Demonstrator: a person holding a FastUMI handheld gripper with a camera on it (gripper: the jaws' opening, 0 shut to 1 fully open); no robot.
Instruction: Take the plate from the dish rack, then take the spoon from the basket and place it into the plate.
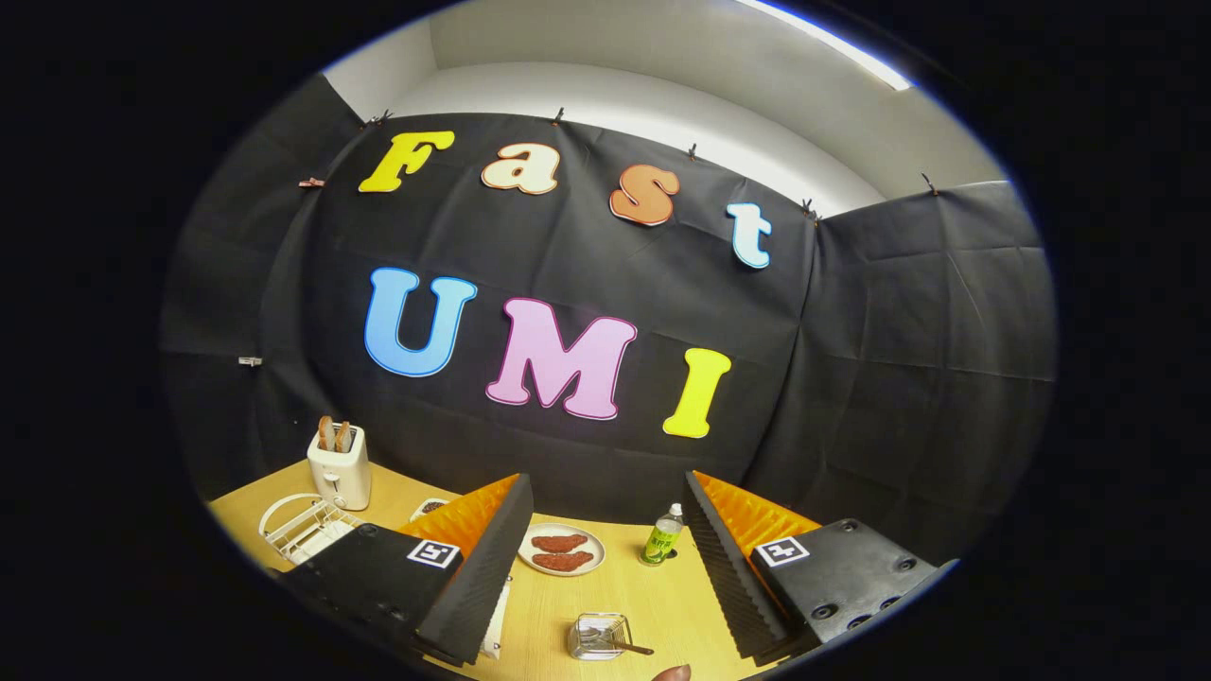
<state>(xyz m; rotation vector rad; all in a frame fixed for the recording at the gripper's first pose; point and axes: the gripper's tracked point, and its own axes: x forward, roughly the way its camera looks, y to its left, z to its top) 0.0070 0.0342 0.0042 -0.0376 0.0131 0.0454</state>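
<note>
- Gripper (598, 558) held high above the wooden table (662, 596), its two fingers spread wide apart with nothing between them.
- Plate (561, 550) lies flat on the table just ahead of the fingers and between them, with two brown pieces of food on it; whether it is the plate the task means I cannot tell.
- Dish rack (298, 528), a white wire one, stands off beyond the left finger, near a white toaster (341, 465) with two slices sticking up; I cannot make out a plate in the rack from here.
- Basket (598, 636), a small wire one, sits close in between the fingers, with the spoon (626, 646) lying in it, its handle poking out toward the right.
- Progress, as I judge it: the spoon is untouched and in its basket, so that step is all to come; the plate step is uncertain. Nothing is gripped.
- A green bottle (662, 537) stands beside the right finger; its label is too small to read.
- Each finger carries a square black-and-white marker, not writing.
- A fingertip (672, 672) shows at the near edge.
</note>
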